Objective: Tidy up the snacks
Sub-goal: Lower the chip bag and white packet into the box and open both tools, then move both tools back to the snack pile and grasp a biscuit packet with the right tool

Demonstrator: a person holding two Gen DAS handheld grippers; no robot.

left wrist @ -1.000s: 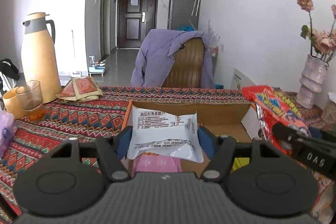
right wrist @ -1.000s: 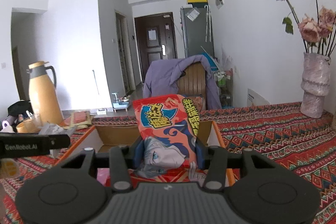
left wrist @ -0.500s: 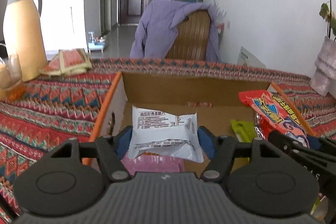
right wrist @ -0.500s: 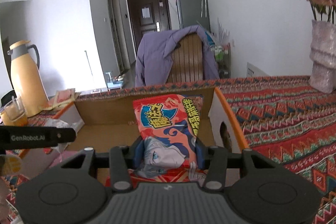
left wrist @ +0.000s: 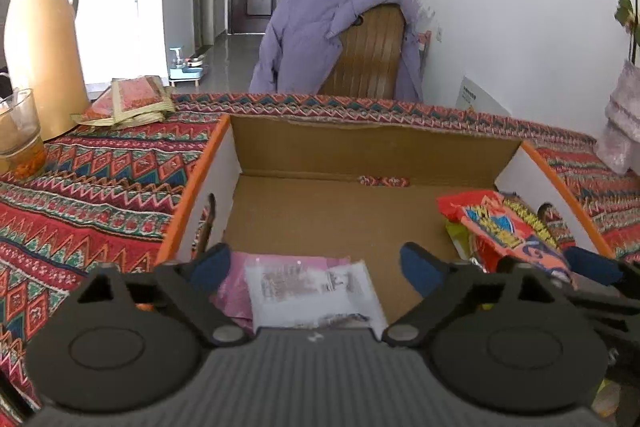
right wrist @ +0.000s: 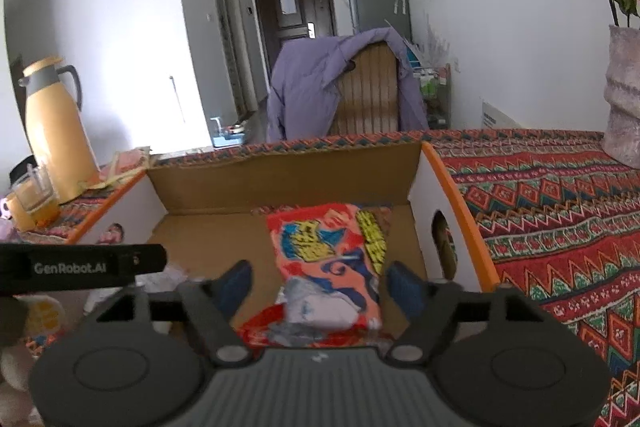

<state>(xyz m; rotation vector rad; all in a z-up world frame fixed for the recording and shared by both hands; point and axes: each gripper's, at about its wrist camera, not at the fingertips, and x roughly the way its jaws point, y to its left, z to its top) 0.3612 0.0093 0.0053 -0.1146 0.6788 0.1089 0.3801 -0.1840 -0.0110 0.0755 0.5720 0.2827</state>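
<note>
An open cardboard box (left wrist: 224,163) (right wrist: 448,179) with an orange rim sits on the patterned tablecloth. My left gripper (left wrist: 316,263) is over the box's near left part and its jaws are opening. The white snack packet (left wrist: 312,291) lies loose between them on a pink packet (left wrist: 234,293), clear of both pads. My right gripper (right wrist: 320,285) is over the right side of the box, and its jaws are opening too. The red snack packet (right wrist: 328,259) (left wrist: 504,227) lies flat between its blue fingertips (right wrist: 404,287), free of them.
A tan thermos (left wrist: 40,43) and a glass of amber drink (left wrist: 18,135) stand at the left. Folded packets (left wrist: 132,99) lie behind the box. A vase of dried flowers (right wrist: 624,95) stands at the right, and a chair with a purple jacket (left wrist: 336,43) is beyond the table.
Both grippers came down into the box and spread their jaws. The white packet dropped from the left one and the red packet from the right one onto the box floor.
</note>
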